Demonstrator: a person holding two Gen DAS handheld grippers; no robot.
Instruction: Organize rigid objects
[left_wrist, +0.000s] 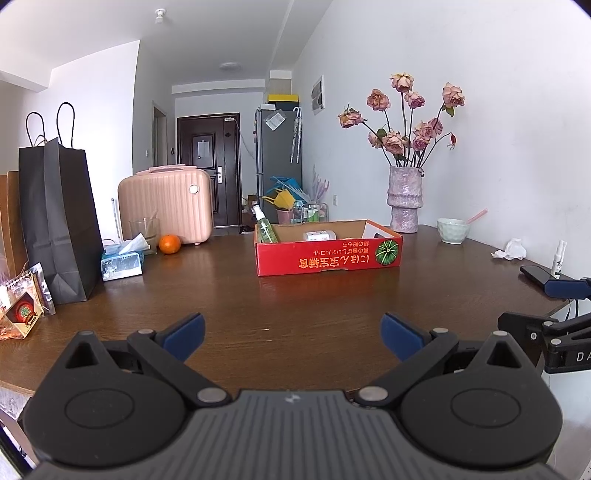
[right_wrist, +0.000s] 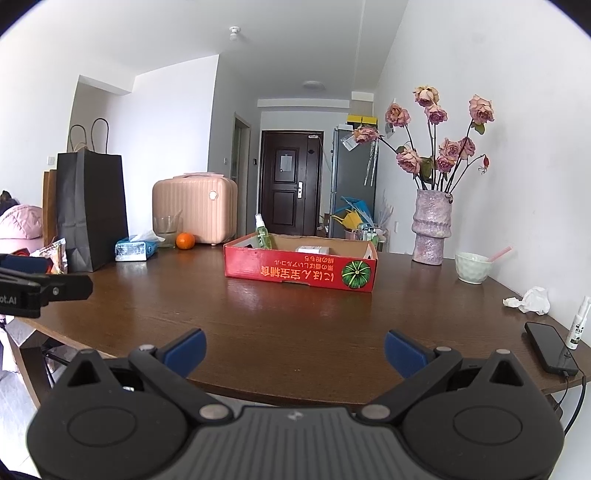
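A red cardboard box sits on the brown table near its far middle. A green spray bottle stands in its left corner and a white packet lies inside. My left gripper is open and empty, low over the near table. My right gripper is open and empty at the near table edge. A black phone and a small white spray bottle lie at the right.
A black paper bag, a tissue box, an orange, a glass and a pink suitcase stand at the left. A vase of dried roses, a green bowl and a crumpled tissue are at the right.
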